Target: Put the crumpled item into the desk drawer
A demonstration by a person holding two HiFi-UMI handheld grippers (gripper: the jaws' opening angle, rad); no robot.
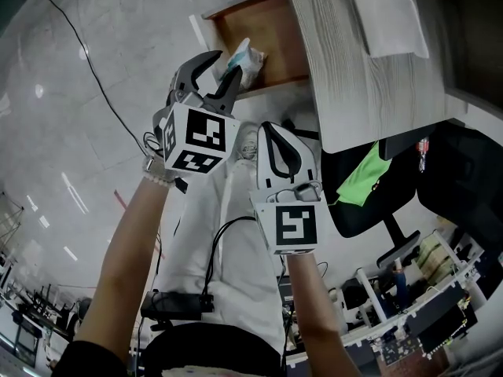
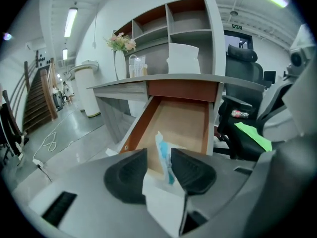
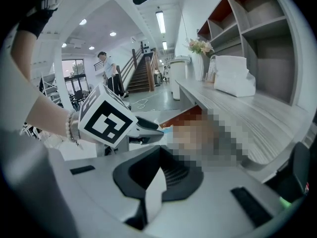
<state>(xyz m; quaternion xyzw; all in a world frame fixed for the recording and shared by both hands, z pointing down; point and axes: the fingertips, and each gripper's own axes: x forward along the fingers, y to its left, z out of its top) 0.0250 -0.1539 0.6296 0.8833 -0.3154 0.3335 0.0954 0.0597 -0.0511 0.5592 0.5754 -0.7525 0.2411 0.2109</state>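
Though astride the crumpled item (image 1: 248, 60) by the drawer (image 1: 275, 31) edge, left gripper (image 1: 228, 64) agape, right gripper (image 1: 268, 129) closed.

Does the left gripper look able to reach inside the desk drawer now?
Probably yes: the drawer stands pulled open, and the left gripper, with the crumpled item between its parted jaws, hangs at its front edge.

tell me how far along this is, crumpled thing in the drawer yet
Done: the drawer is open. In hand: the crumpled item stands between the parted fingers of the left gripper, over the drawer, seemingly not pinched. Left: let it drop inside and withdraw.
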